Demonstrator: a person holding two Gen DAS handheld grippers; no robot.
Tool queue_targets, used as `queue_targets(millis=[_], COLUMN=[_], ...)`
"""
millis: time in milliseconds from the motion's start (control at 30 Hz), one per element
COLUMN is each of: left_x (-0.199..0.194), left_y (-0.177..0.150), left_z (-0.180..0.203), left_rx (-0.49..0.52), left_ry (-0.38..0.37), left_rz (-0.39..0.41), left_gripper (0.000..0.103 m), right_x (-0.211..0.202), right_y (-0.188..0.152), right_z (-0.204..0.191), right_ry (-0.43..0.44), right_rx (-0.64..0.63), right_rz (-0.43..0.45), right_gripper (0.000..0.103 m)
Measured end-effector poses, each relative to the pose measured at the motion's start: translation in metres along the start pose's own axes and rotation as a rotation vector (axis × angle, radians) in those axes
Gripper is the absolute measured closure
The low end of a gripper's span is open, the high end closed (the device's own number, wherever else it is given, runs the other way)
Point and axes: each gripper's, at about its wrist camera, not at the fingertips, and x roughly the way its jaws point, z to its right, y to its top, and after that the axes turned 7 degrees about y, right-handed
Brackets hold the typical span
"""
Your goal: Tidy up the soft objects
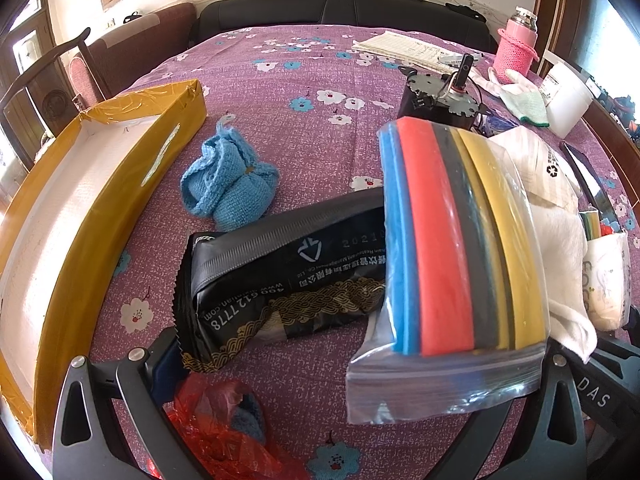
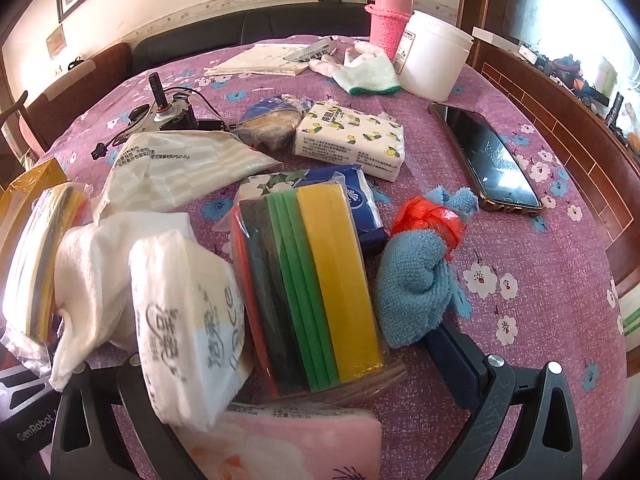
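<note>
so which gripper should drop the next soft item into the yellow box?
Left, probably. The yellow box sits on its side, with the blue knitted bundle and black pouch near the open left gripper. In the right view only the box's corner shows, far left.

We are looking at a worktop [image 1: 280, 92] wearing a purple flowered cloth. Lying directly on it, we are seeing a yellow-taped box [image 1: 80, 184], a blue knitted bundle [image 1: 228, 184] and a black foil pouch [image 1: 280, 280]; in the right view, a phone [image 2: 488, 160], a lemon-print tissue pack [image 2: 352, 140] and a blue microfibre cloth [image 2: 416, 276] tied with red plastic.
</note>
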Motion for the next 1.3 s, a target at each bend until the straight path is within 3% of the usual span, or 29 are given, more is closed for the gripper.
queue_targets(millis=[1300], left_x=[-0.0001], left_y=[-0.0008], left_z=[0.0008], left_rx=[0.001], left_ry=[0.002], left_rz=[0.001], left_gripper=[0.0], right_x=[-0.0021], right_y=[-0.0038], right_z=[-0.0001], right_ry=[-0.014], right_rx=[0.018], right_rz=[0.028], right_gripper=[0.001])
